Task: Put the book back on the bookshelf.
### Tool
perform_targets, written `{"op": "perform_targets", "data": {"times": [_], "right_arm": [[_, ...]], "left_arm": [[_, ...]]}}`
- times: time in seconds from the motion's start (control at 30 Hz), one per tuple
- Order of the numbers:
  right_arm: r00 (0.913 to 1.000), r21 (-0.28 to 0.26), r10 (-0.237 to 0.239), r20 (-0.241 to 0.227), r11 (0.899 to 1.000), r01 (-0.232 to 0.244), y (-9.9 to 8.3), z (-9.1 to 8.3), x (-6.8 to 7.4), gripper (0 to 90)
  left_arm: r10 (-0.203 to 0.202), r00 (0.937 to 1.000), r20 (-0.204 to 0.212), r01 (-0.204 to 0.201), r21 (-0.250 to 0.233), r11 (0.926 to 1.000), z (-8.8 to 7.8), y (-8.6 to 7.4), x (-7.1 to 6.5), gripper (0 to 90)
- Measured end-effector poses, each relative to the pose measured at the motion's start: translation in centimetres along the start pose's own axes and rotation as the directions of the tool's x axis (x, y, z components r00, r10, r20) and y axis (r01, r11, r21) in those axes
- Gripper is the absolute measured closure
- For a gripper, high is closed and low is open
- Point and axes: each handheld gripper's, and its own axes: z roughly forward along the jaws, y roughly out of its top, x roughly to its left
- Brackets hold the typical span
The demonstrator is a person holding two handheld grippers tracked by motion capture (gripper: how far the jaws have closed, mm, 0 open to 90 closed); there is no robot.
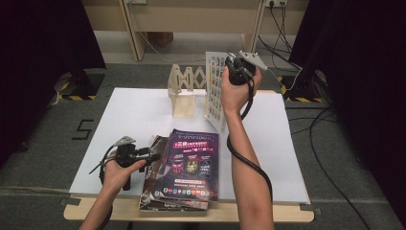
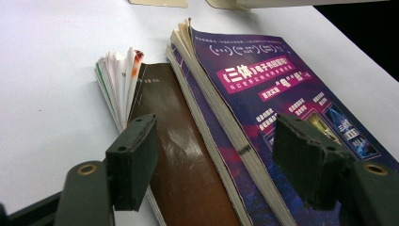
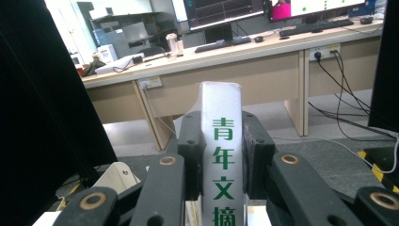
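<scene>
Right gripper point(image 3: 221, 155), upper centre of the high view, jaws closed partway onto the white spine of a thin magazine with green characters point(image 3: 221, 141); pads press both sides. That magazine point(image 1: 215, 88) stands upright just right of the pale wooden accordion-style book rack point(image 1: 184, 93) at the far edge of the white table sheet point(image 1: 129, 115). Left gripper point(image 2: 211, 160), lower left of the high view, jaws wide apart, gripping nothing, hovering over the stack of magazines topped by a purple glossy cover point(image 1: 189, 160) at lower centre.
</scene>
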Motion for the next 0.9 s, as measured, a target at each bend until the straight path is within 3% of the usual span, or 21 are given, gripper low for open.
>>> {"op": "perform_targets", "data": {"times": [0.4,0.9], "right_arm": [[0.9999,0.008,-0.002,-0.016,1.000,0.002,-0.5,0.6,0.1,74.2],[0.9999,-0.030,-0.014,-0.001,0.999,0.014,-0.9,1.2,0.0,74.1]], "left_arm": [[-0.010,0.9999,-0.009,0.010,-0.007,0.9999,-0.2,0.1,0.3,31.4],[-0.017,0.9998,-0.010,0.017,-0.001,0.9999,0.1,-0.1,0.5,31.6]]}}
